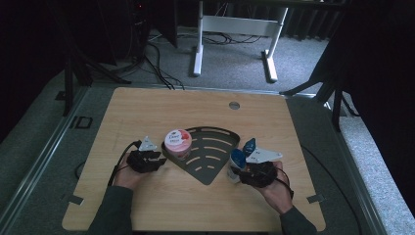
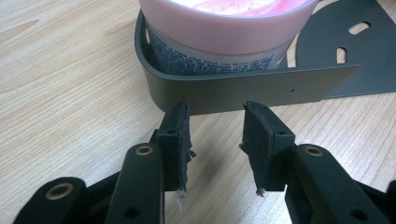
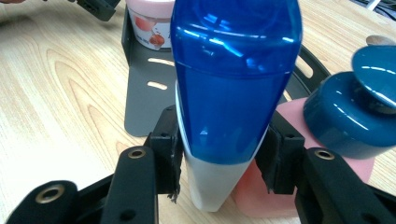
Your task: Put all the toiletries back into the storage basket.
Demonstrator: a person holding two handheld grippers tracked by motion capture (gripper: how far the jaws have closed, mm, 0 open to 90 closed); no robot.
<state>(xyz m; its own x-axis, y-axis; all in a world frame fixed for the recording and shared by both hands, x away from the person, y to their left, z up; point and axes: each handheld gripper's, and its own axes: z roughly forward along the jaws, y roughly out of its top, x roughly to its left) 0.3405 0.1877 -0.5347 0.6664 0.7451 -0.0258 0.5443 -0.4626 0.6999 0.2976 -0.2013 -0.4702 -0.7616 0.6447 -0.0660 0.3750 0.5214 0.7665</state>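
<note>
Progress partial: pink-lidded cream jar already sits in the left corner of the dark slotted metal corner tray, left gripper spread empty just outside, while right gripper pinches the blue-capped white bottle beside the tray's right edge, not yet placed.

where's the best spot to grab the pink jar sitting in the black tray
Grip the pink jar across its round lid band, coming down from above. The black tray has a raised wall hiding the jar's lower body on the left gripper's side, so a level approach is blocked.
</note>
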